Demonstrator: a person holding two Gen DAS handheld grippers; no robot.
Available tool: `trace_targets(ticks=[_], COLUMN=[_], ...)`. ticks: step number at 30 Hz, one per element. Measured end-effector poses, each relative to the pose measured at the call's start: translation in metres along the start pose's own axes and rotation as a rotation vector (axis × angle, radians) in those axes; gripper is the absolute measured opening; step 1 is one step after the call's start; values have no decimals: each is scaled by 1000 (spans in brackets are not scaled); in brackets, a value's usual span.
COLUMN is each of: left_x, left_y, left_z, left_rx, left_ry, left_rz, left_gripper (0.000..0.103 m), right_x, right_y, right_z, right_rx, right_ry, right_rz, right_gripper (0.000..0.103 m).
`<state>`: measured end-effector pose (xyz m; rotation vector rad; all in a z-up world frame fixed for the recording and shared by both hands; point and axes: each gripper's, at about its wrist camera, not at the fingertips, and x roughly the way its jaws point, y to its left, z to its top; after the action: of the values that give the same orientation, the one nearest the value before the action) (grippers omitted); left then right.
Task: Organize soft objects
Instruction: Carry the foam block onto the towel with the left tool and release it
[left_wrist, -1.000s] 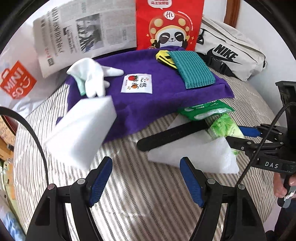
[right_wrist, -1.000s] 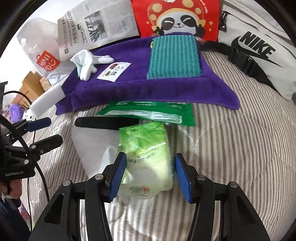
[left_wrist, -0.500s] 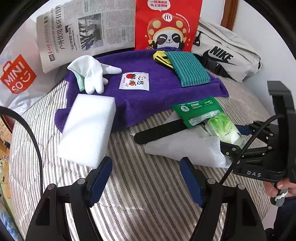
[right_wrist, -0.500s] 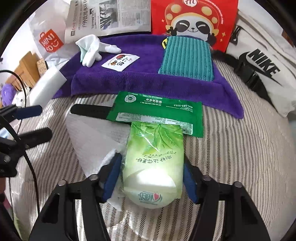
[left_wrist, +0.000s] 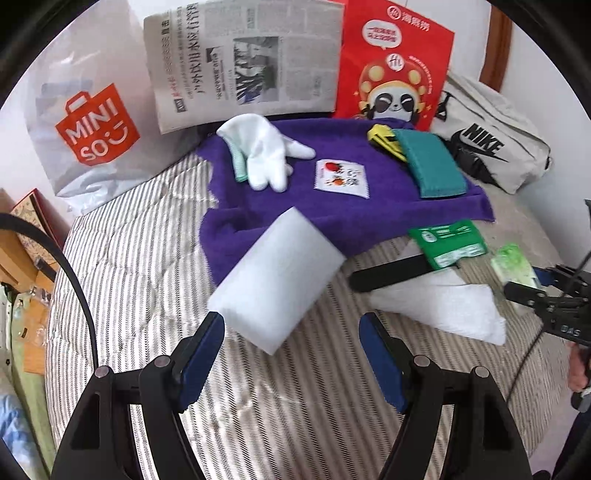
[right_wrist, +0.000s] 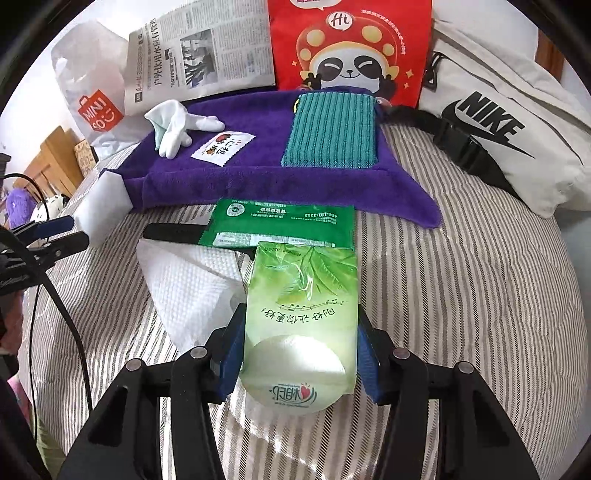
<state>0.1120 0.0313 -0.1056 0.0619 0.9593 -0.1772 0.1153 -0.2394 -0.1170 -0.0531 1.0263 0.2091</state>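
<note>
Right tool (right_wrist: 301, 363): pinching tissue pack (right_wrist: 301, 314), held over the bed.
Left tool (left_wrist: 291, 352): spread; sponge (left_wrist: 277, 280) at 12 o'clock, not gripped.
Advice: grip lightly; place on towel (right_wrist: 258, 166), 12 o'clock.

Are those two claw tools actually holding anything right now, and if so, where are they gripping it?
The right gripper clamps the green tissue pack by its two long sides, near the end closest to the camera. The left gripper stands open, holding nothing.
</note>
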Motion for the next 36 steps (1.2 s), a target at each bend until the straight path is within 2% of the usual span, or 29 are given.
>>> trace_targets(ticks=[4,8,14,15,16,17,24,31,36], left_x=[11,33,44,41,39,38,23,-8,-11], left_y=[6,7,9,10,12,15,27,23,17], left_z=[3,6,16,17,19,21,20,28,41], left_rx=[18,80,133,132,121,110,48,46,58], left_ry=[1,26,7,-2,-15,-18,-30,-89,-94], left_rz=[13,130,160,150,123,99,17,-4,0], left_gripper=[74,74,74,69,56,49,47,47,47], right_x=[1,4,10,9,9,10,12,14,10], right_y=[-2,-1,-1,-2,-2,-2,-2,-8,-17], right_z=[-1,-6,-8,-7,-7,-7,-7,-7,-8], right_rx=[3,-9,-7,-5,-3,-2,-5,20,51], right_ry=[4,23,40,39,38,38,46,46,36], right_rz=[5,0,-1,-1,-1,1,2,22,45], right_gripper=[53,53,53,53,53,53,53,53,53])
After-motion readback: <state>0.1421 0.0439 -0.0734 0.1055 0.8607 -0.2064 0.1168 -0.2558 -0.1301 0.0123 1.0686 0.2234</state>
